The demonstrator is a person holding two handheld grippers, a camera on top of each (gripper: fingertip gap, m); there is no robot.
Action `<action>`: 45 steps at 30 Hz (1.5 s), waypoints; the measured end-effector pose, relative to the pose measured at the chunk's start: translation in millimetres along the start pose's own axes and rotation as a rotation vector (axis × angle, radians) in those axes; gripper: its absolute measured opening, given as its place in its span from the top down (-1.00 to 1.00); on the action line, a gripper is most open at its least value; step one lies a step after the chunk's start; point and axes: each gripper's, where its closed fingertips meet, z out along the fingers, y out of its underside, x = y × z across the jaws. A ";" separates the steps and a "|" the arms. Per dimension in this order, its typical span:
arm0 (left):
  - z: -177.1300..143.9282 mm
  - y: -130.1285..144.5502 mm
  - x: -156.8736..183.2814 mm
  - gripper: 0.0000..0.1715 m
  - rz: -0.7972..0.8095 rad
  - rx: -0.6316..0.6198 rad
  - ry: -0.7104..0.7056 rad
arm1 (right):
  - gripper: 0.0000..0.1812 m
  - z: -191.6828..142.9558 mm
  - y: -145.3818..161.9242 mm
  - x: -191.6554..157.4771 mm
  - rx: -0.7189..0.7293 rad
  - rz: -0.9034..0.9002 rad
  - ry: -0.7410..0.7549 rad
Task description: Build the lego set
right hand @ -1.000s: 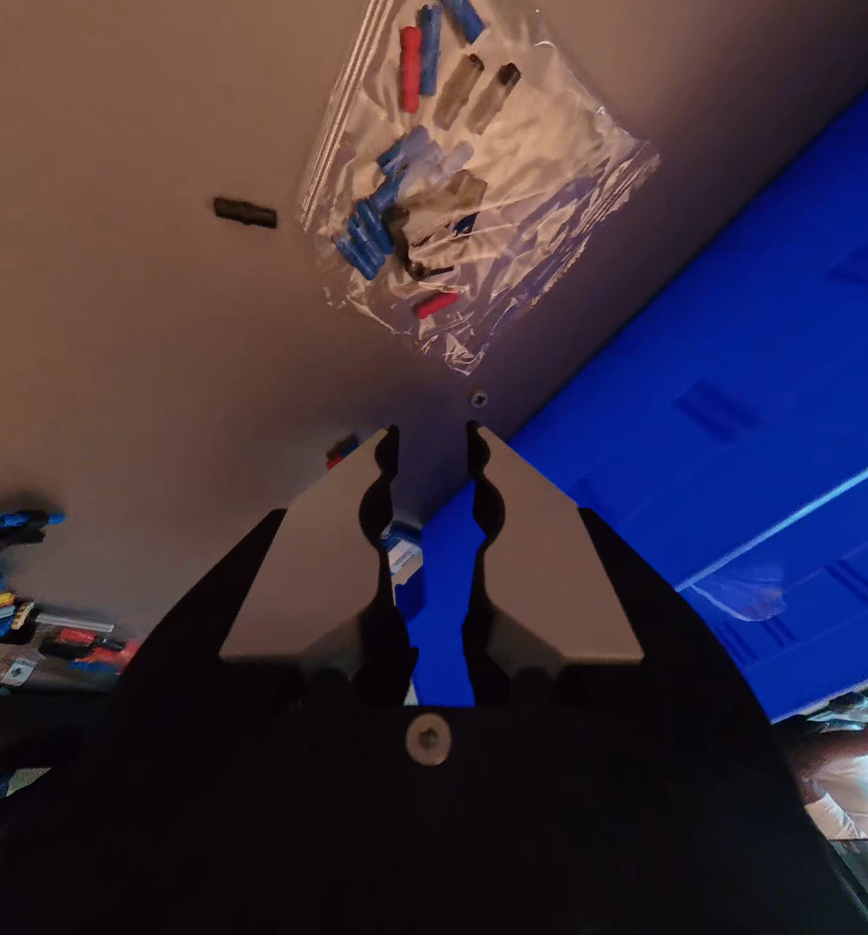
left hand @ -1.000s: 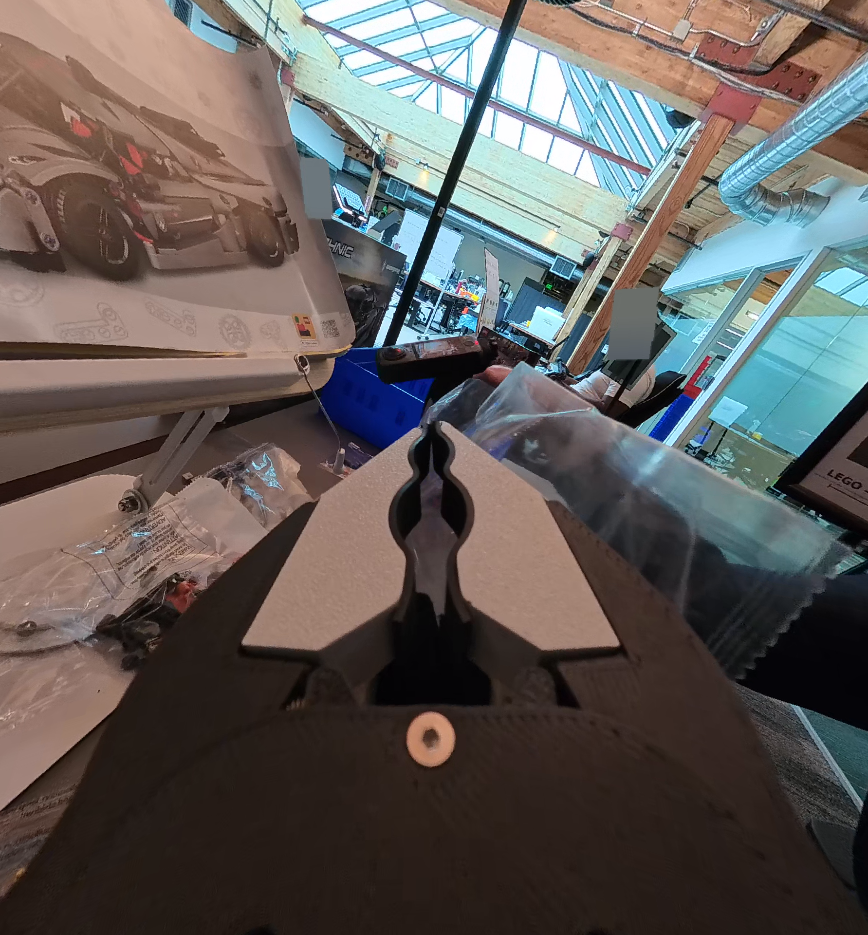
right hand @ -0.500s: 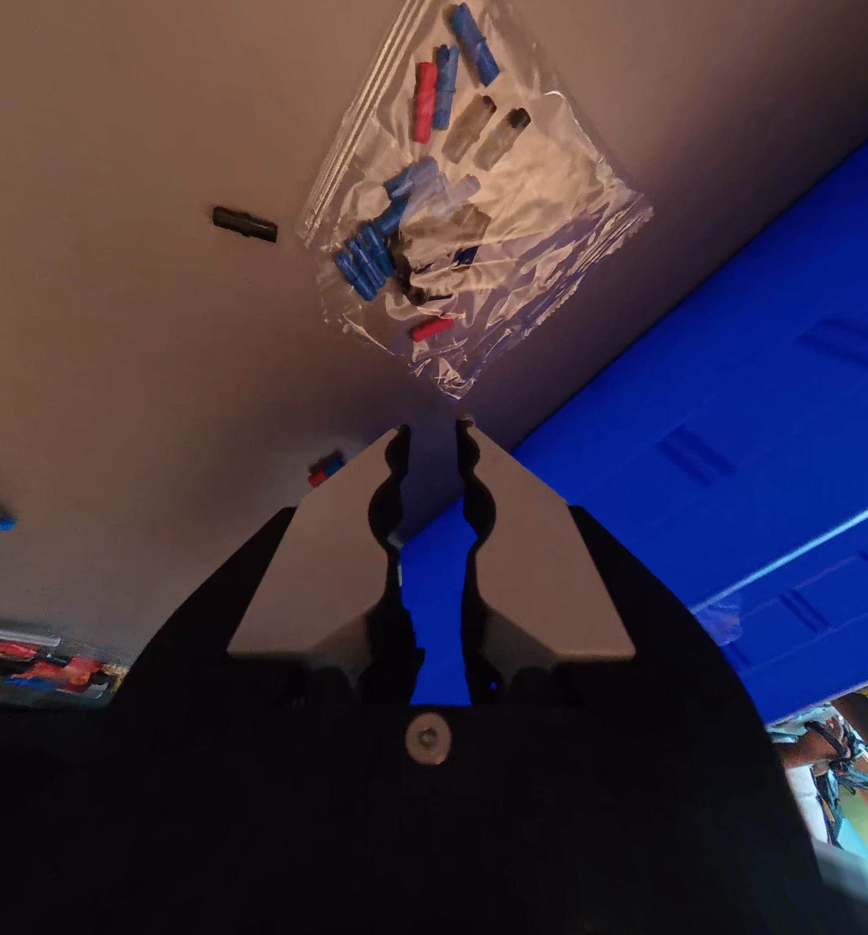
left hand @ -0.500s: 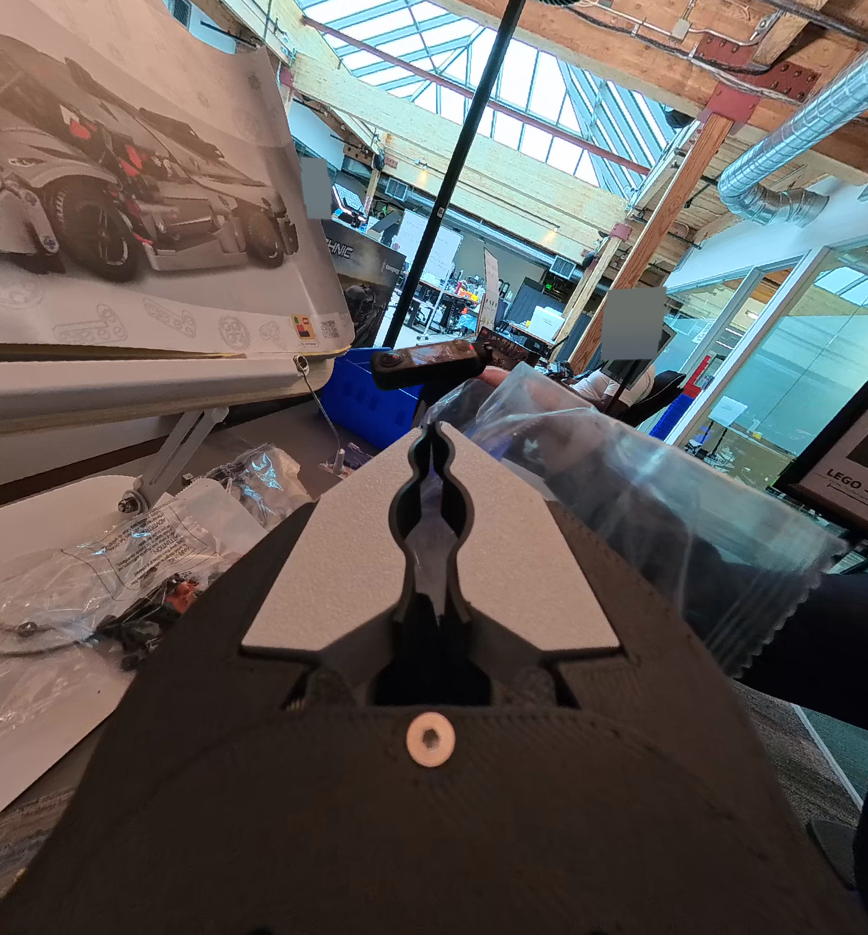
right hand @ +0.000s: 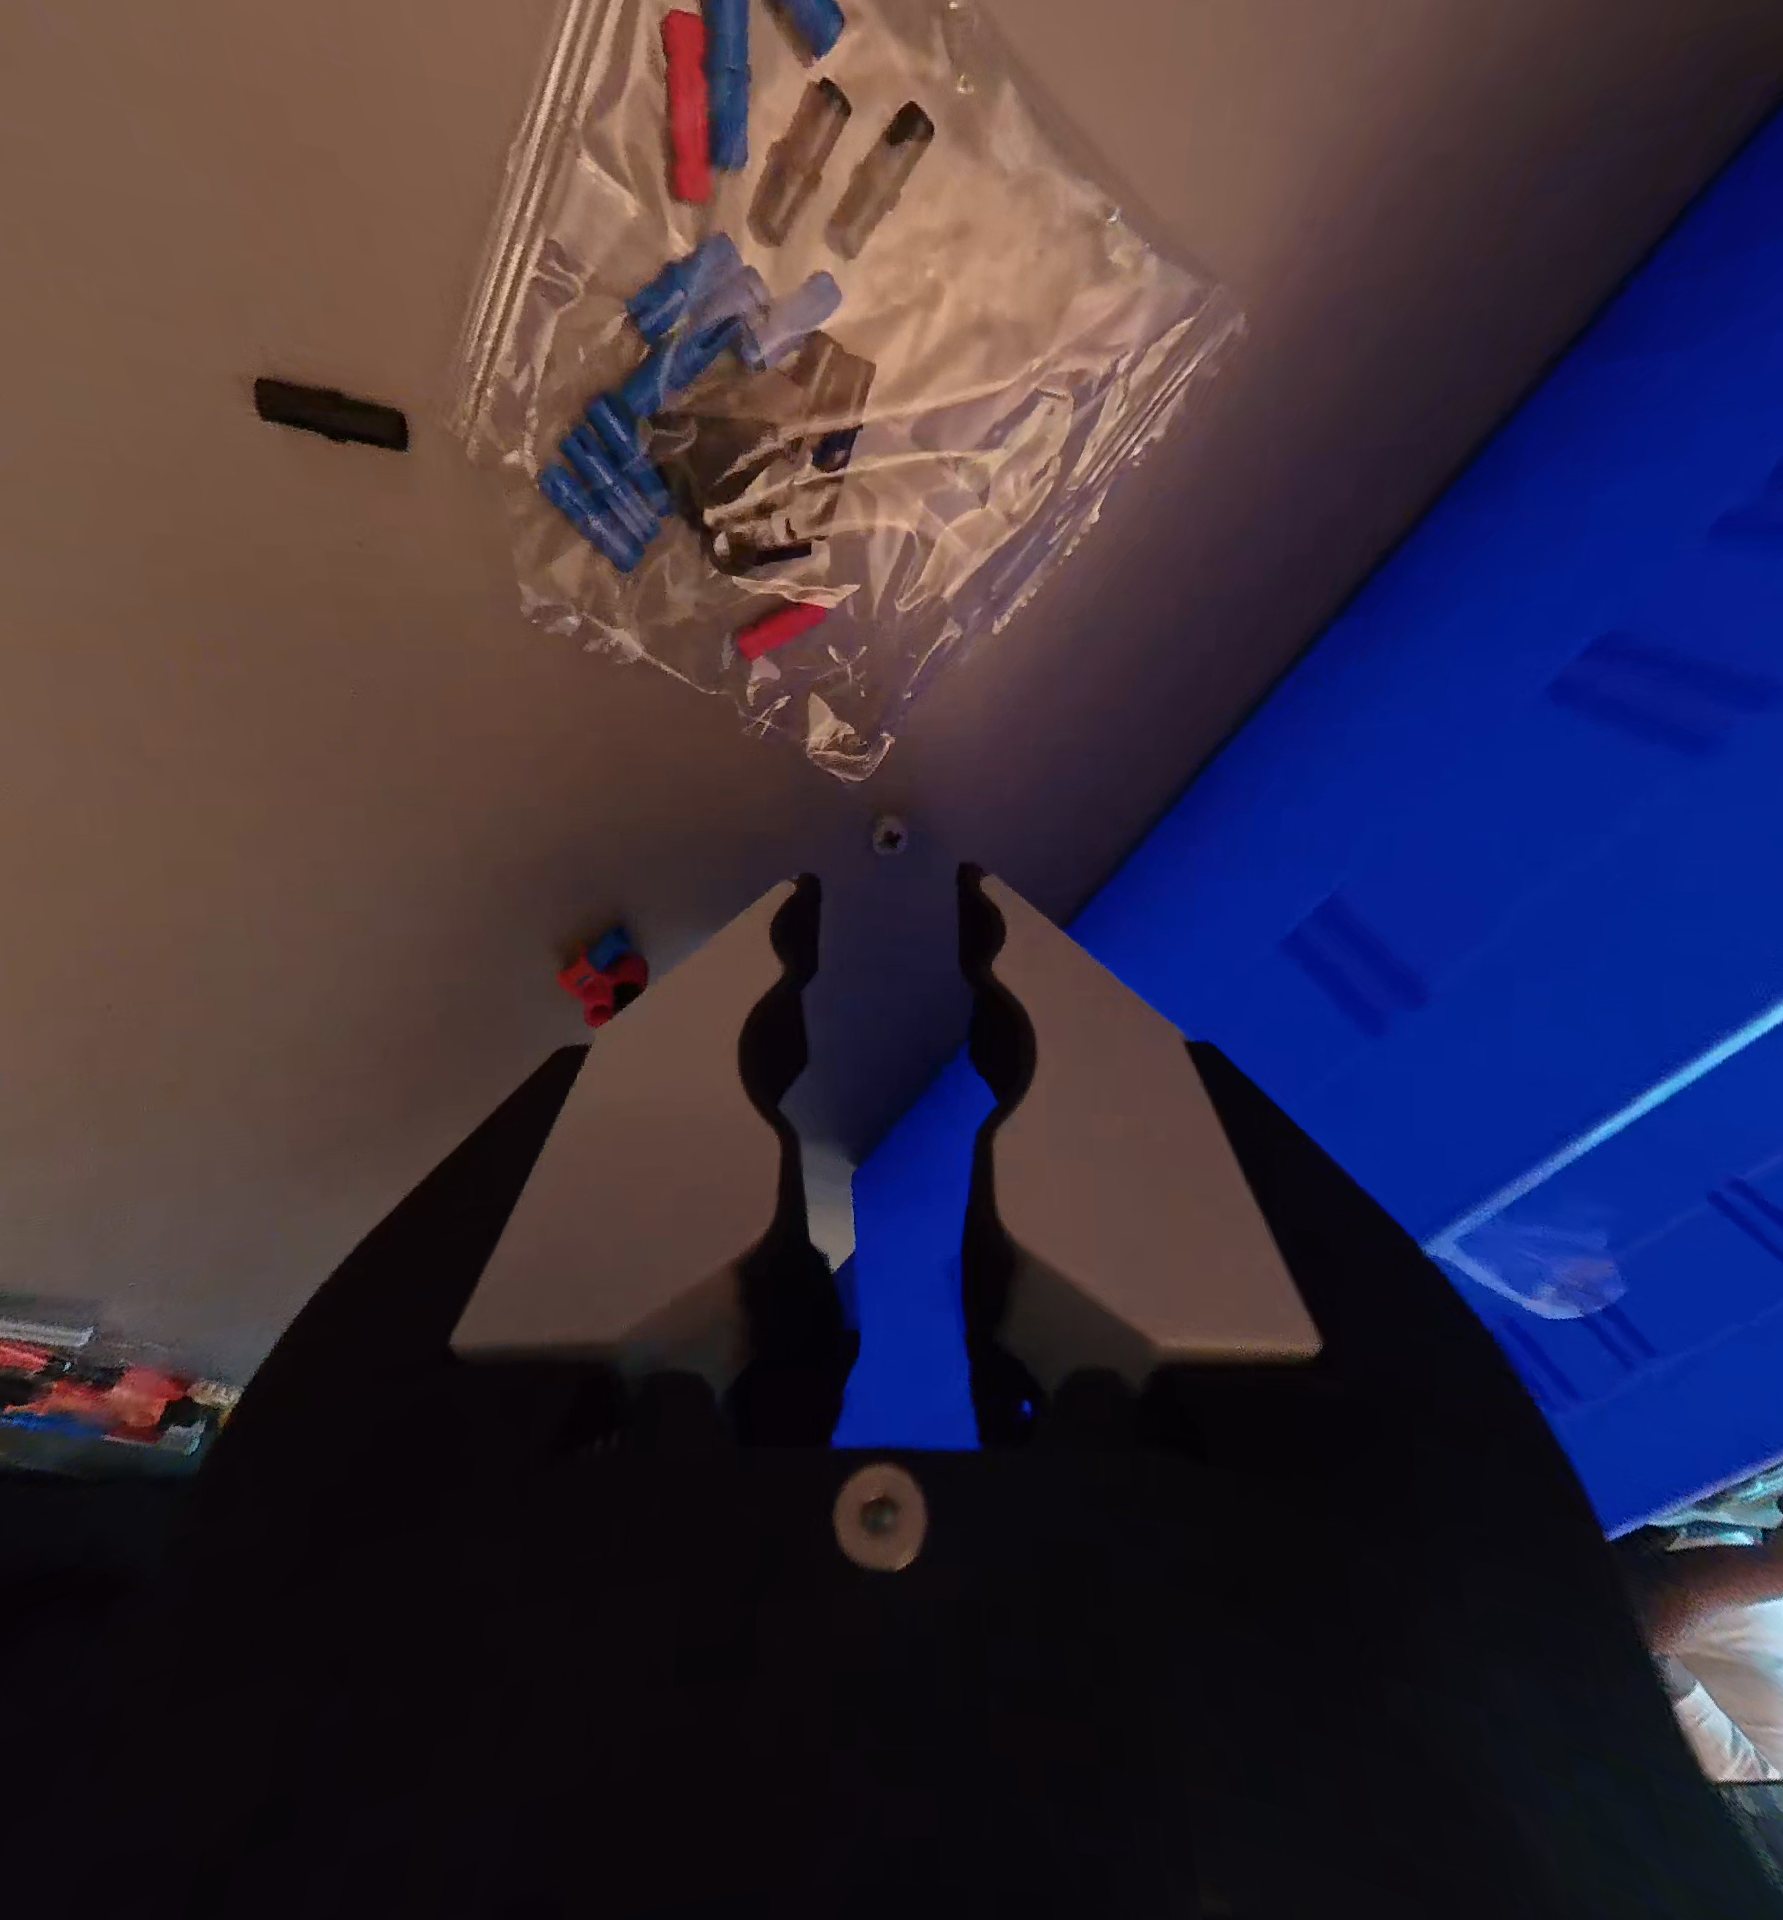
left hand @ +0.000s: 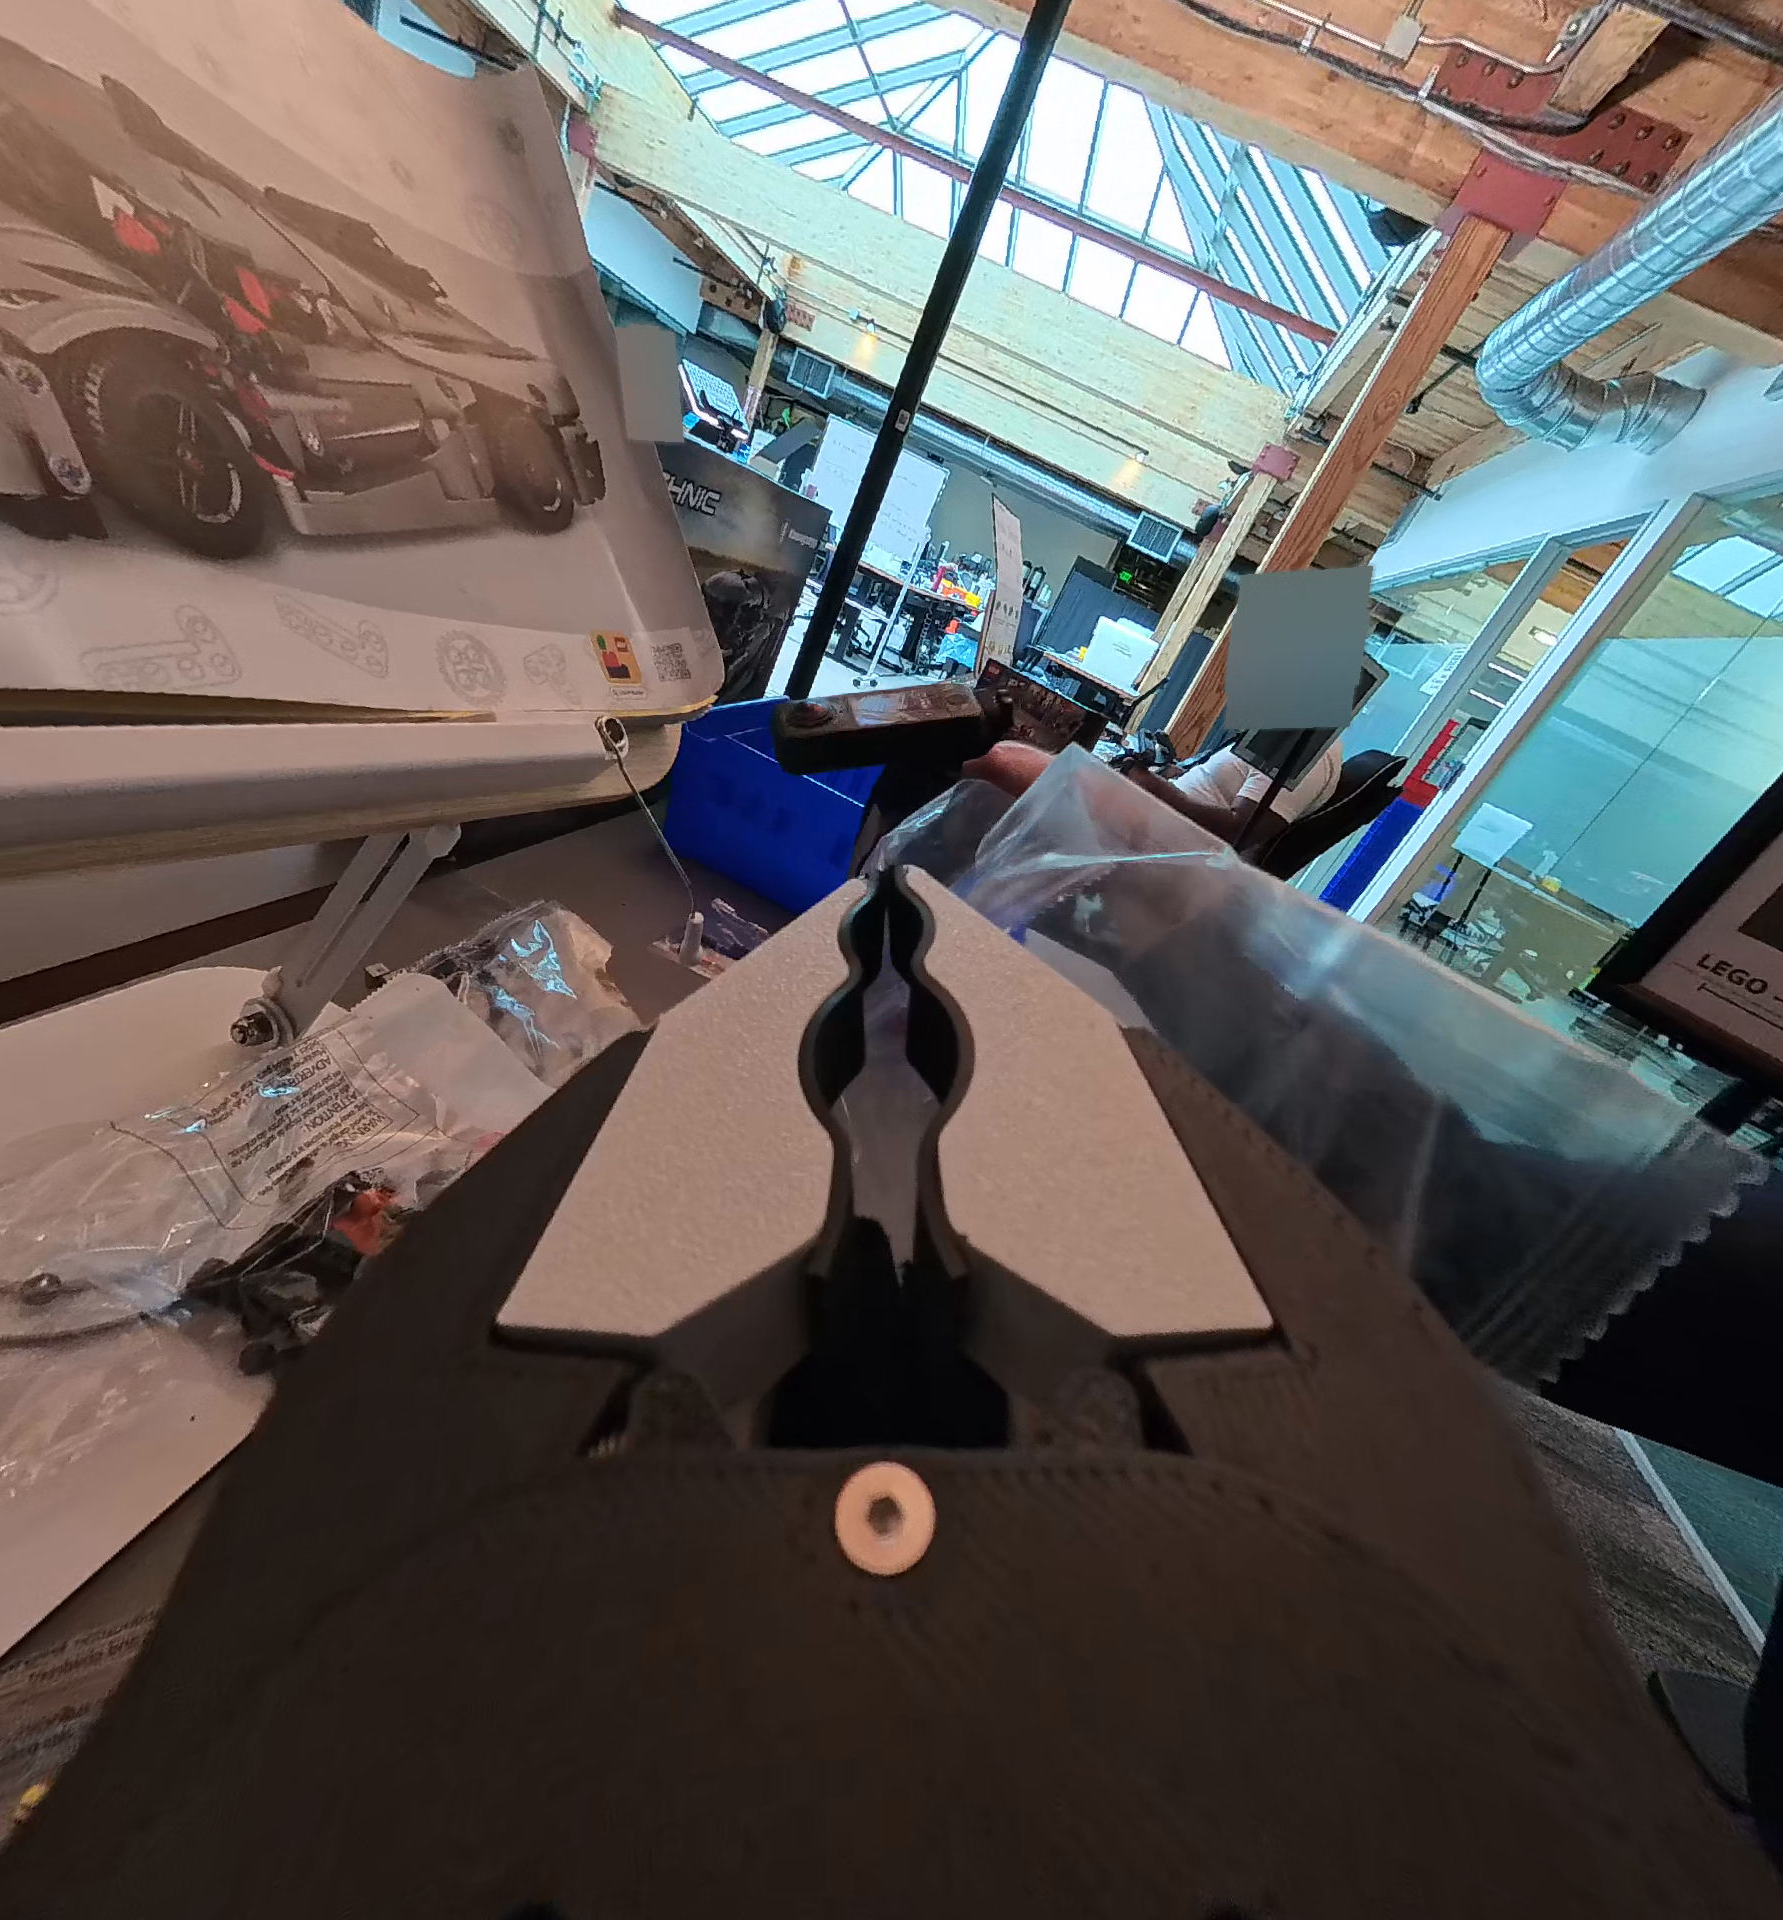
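Observation:
My left gripper [left hand: 895, 883] is shut on a clear empty plastic bag [left hand: 1334, 1049], which hangs out to the right of the fingers, held up above the table. My right gripper [right hand: 882, 883] is open and empty, pointing down at the grey table [right hand: 191, 623] beside a blue bin [right hand: 1489, 831]. A small clear bag of blue, red and grey lego pins [right hand: 762, 395] lies on the table just beyond its tips. A loose black pin [right hand: 331, 414] and a small red and blue piece [right hand: 601, 966] lie to the left.
The instruction booklet with a car picture [left hand: 243, 364] stands on a white stand [left hand: 243, 790] at left. Several bags of parts [left hand: 243, 1164] lie under it. The blue bin [left hand: 762, 821] sits behind. More loose pieces [right hand: 66, 1392] lie at the table's left. Tip to tip, the grippers are about 40 centimetres apart. My right gripper is the nearer one to the loose black pin [right hand: 331, 414]: about 9 centimetres, against 35 centimetres.
My right gripper has opened a little wider and shifted over the table, so the bag of pins sits closer to its tips. My left gripper holds the bag still.

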 end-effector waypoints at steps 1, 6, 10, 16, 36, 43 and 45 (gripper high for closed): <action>-0.2 -0.4 0.0 1.00 0.000 0.001 0.000 | 0.73 -0.3 -0.9 1.0 0.007 0.002 0.001; -0.3 -0.6 0.1 1.00 0.000 0.001 0.001 | 0.80 -2.3 -1.1 0.4 0.007 -0.039 0.025; 0.4 0.2 0.2 1.00 0.001 -0.003 0.001 | 0.81 -11.8 -16.2 -16.2 0.045 -0.094 0.016; -0.6 -0.7 0.0 1.00 0.004 0.000 -0.003 | 0.66 7.7 -9.0 -7.8 -0.020 -0.007 -0.009; 2.9 3.9 0.0 1.00 0.002 -0.015 0.000 | 0.95 13.9 -0.2 -2.4 0.026 0.036 -0.116; 3.0 4.1 -0.1 1.00 0.004 -0.016 0.001 | 0.96 11.1 -2.2 -5.5 0.045 0.023 -0.135; 3.1 4.1 0.1 1.00 0.004 -0.016 0.001 | 0.97 8.2 -4.3 -6.8 0.062 0.023 -0.144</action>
